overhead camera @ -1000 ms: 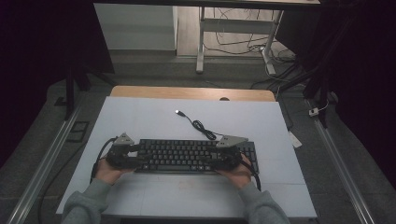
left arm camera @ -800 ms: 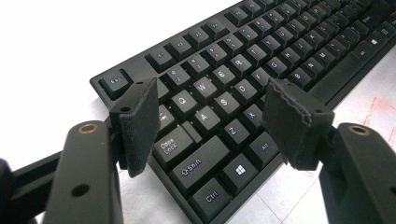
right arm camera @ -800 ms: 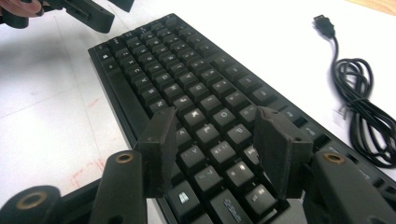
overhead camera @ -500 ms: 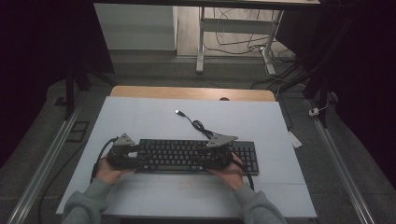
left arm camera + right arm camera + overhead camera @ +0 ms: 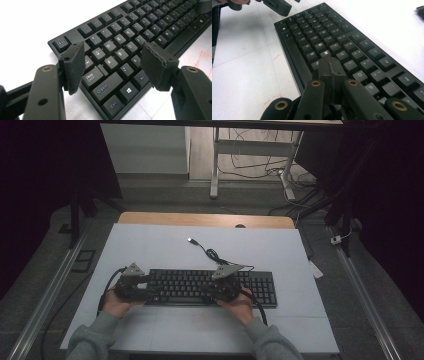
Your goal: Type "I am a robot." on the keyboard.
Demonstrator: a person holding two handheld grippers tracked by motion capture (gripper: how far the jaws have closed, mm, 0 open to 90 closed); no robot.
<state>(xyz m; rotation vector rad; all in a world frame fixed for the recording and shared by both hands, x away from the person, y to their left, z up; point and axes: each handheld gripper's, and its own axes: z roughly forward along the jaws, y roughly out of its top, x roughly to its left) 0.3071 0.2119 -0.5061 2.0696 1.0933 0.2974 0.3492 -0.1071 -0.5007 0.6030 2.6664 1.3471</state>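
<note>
White and matte, the counter [image 5: 165, 330] lies bare along its near edge, where both sleeves come in. Since a second ago the right gripper [image 5: 227, 289] has slid left along the black keyboard [image 5: 262, 290], from beside the number pad to the middle keys, while the left gripper [image 5: 134, 289] has kept its place at the keyboard's left end. The right gripper's jaws have just been closing; in the right gripper view they now meet flat, pad to pad, with nothing between them, poised just above the keys near H and J. The left gripper's jaws stand wide apart, their ribbed pads [image 5: 75, 66] straddling the Caps Lock and Z corner without gripping it. The keyboard is a low slab of squared, glossy keycaps, lying lengthwise across the near half of the counter. Farther off, its thin cable [image 5: 212, 254] curls to a plug [image 5: 190, 240] on open counter, with wide free room toward the wooden far edge [image 5: 200, 220].
</note>
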